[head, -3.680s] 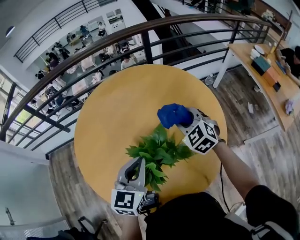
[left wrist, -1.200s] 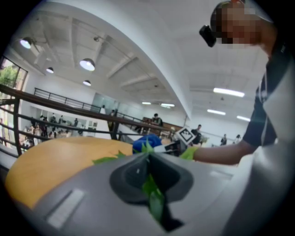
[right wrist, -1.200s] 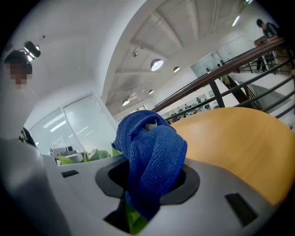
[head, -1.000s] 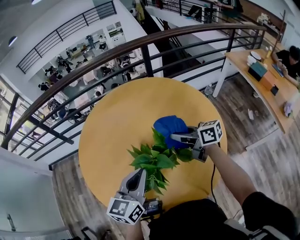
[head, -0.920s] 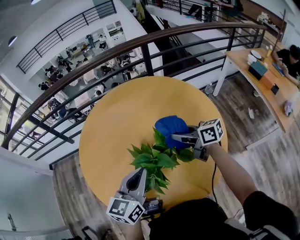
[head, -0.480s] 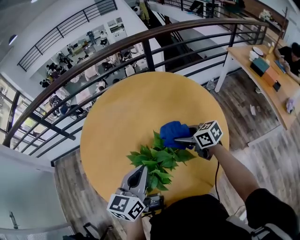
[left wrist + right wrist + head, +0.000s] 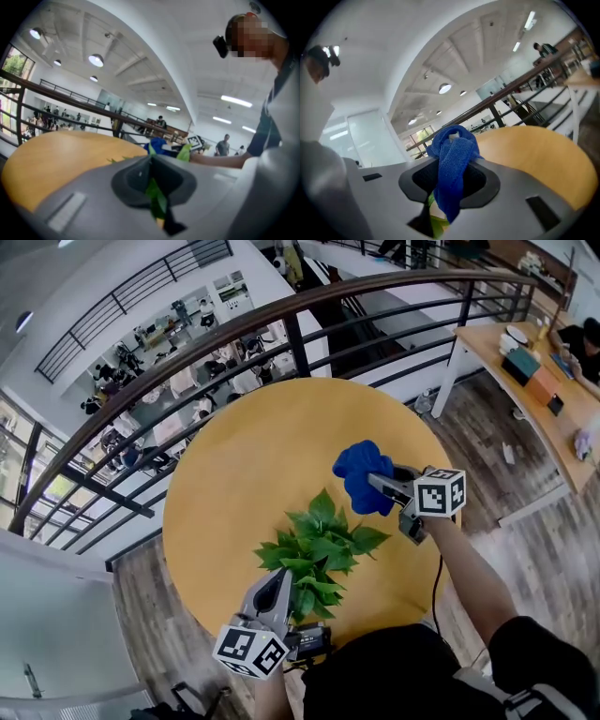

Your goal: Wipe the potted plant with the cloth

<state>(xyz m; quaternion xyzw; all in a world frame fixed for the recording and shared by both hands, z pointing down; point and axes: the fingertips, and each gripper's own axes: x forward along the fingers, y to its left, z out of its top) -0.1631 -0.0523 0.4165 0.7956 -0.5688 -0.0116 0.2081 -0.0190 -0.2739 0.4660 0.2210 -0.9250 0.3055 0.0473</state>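
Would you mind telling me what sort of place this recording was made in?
Probably an upper gallery in an open-plan office or lab building. A curved railing runs beside the round wooden table, a lower floor full of people shows beyond it, and a long work desk stands to the right.

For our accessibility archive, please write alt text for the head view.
The right tongs grip a blue cloth beside a leafy potted plant on a round yellow table. The left tongs sit closed at the plant's near edge, and a railing runs beyond the table.
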